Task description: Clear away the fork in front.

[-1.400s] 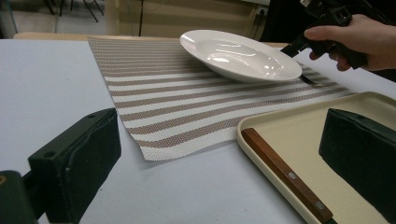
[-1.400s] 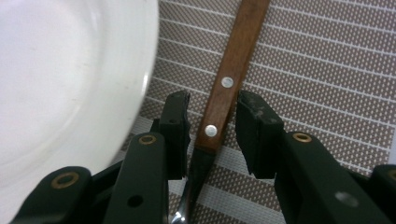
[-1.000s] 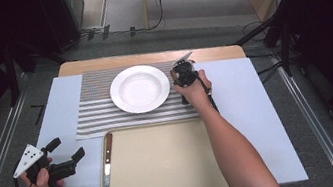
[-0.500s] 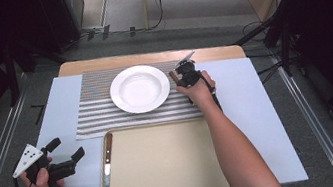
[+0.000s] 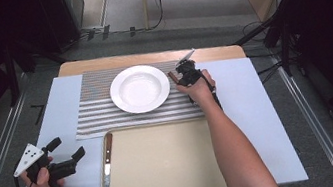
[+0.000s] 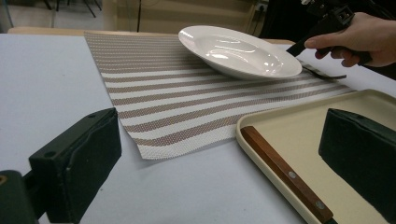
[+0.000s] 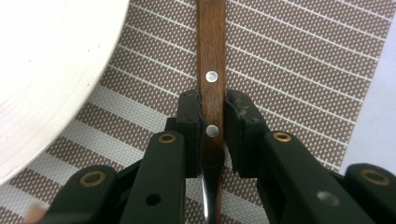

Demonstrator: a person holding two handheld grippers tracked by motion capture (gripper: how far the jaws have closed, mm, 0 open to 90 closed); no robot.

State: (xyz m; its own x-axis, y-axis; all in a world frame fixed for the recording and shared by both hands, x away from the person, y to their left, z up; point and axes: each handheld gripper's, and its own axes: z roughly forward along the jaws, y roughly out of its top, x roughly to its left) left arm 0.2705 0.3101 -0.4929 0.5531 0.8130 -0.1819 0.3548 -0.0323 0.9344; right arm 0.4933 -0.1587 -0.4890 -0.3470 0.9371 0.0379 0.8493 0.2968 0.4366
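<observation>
Round, glossy white plate (image 5: 140,88), shallow with a broad rim, set on a woven placemat (image 5: 102,115) striped brown and pale, its weave a fine mesh in the left gripper view. Pale, smooth worktop (image 5: 253,110) beneath. Cream rectangular tray (image 5: 166,169) with rounded corners and a raised lip, lying on the near side of the placemat. Knife (image 5: 106,166) with a riveted wooden handle and a bright blade lying along the tray's left edge.

Right gripper (image 7: 213,126) just right of the plate, fingers (image 7: 190,121) pinched on a fork's flat brown wooden handle (image 7: 211,70), two bright metal rivets showing, one right between the pads. Handle pointing away along the placemat, close beside the plate's rim without touching; metal neck running back under the gripper. Dark tines of the fork (image 6: 324,73) low over the placemat behind the plate; contact not clear.

Left gripper (image 5: 66,157) resting at the near left of the worktop, black padded fingers (image 6: 79,161) spread wide, holding nothing, pointed towards the tray's left edge and the knife handle.
</observation>
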